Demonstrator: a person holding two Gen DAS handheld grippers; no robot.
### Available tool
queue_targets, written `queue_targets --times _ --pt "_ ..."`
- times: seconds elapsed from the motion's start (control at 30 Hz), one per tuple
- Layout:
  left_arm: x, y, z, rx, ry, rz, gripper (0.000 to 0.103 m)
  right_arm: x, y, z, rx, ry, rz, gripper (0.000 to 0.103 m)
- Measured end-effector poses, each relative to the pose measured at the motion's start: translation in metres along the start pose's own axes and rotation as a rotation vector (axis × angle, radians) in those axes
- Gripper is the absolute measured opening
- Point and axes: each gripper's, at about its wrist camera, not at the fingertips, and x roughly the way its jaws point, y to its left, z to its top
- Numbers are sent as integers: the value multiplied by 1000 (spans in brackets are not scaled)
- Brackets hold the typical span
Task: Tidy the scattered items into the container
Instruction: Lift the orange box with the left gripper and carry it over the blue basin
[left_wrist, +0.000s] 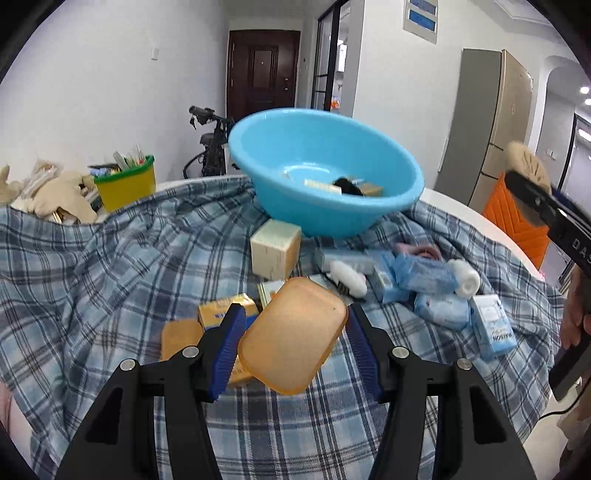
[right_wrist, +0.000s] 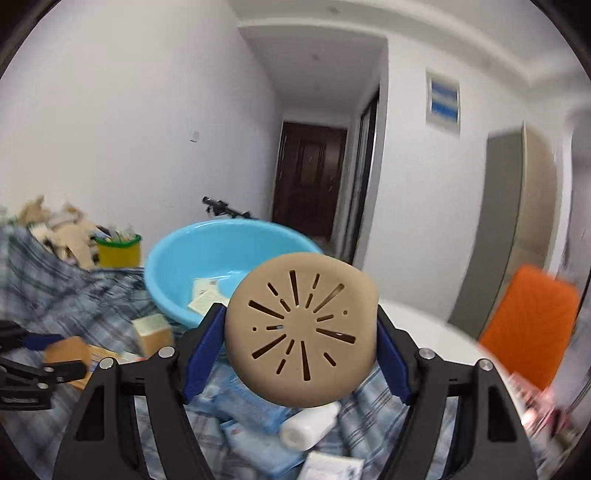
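1. Scattered items in the left wrist view: we hold one of them, a translucent orange tray (left_wrist: 291, 334), clamped between the blue pads of our left gripper (left_wrist: 293, 343). Its long axis runs diagonally, low at our left and high at our right. The blue basin (left_wrist: 402, 166) lies straight ahead and slightly above the tray, tilted toward us on the plaid cloth (left_wrist: 92, 266), so we judge the coming move to be a forward carry over the near rim.

2. Counting in this view: one basin, already holding a few things (two or three small boxes and one dark object; we cannot tell more). On the cloth we see one cream box (left_wrist: 275, 251) touching the basin's base, one yellow box (left_wrist: 225, 310), one second orange piece (left_wrist: 181, 338), two white rolls, and several pale blue packets and cartons.

3. In the right wrist view, our right gripper (right_wrist: 301, 332) is closed on one round tan slotted cover (right_wrist: 301, 332), its face turned to the camera. The basin (right_wrist: 166, 258) sits ahead and to the left, partly hidden by the cover.

4. Counting here: one basin with about two pale cards inside, one white bottle (right_wrist: 310, 424) below the cover, blurred blue packets. Our left gripper seems the nearer to the basin, though neither view settles this.
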Motion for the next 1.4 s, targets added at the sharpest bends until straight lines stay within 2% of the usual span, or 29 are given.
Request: queue_targets --times 0.1,0.23,0.4,0.73,0.87,1.07,1.23,1.33,1.4 --pt "-7 0 11 7 -16 4 59 -1 -9 -2 49 18 54 75" --pt "-16 -2 27 22 -40 4 59 3 -14 -4 54 26 55 75" --pt "-25 -6 55 8 -72 -26 59 6 -18 12 97 42 106 75" --pt "-74 -21 109 47 -226 -3 59 -23 -28 73 129 -50 139 75" --pt "-93 -25 117 60 -274 3 59 -38 -27 80 123 -88 148 75" --pt "-110 -34 115 94 -303 -20 59 -46 -21 81 110 -114 161 75" --pt "-105 -47 129 127 -328 -17 59 -34 -17 93 77 -122 165 75" --pt "-89 -50 144 120 -368 49 59 -17 -18 103 90 -112 156 75" --pt "-71 -49 157 118 -337 71 59 -1 -20 110 90 -91 170 75"
